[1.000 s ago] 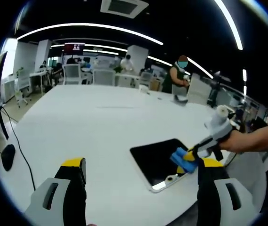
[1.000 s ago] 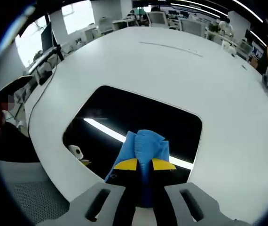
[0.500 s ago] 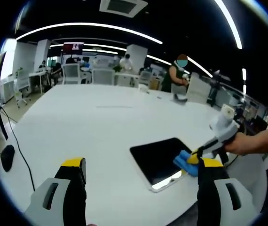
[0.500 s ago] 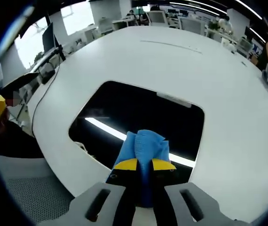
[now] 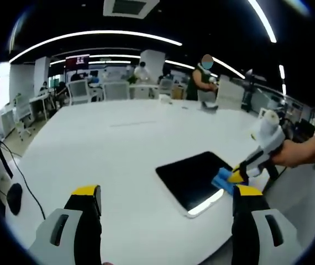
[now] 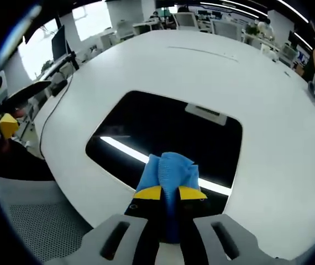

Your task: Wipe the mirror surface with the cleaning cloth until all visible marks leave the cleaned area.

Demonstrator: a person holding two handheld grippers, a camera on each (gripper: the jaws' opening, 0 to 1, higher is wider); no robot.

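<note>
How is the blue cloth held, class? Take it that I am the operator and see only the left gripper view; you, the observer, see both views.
Observer: In the right gripper view the right gripper is shut on the blue cloth, which bunches up past the yellow tips.
Operator: Where on the mirror is the cloth?
Observer: At the near edge of the mirror, close to the rim of the white table.
Operator: Any marks on the glass?
Observer: I can make out none; a bright reflected light strip crosses the glass beside the cloth.
</note>
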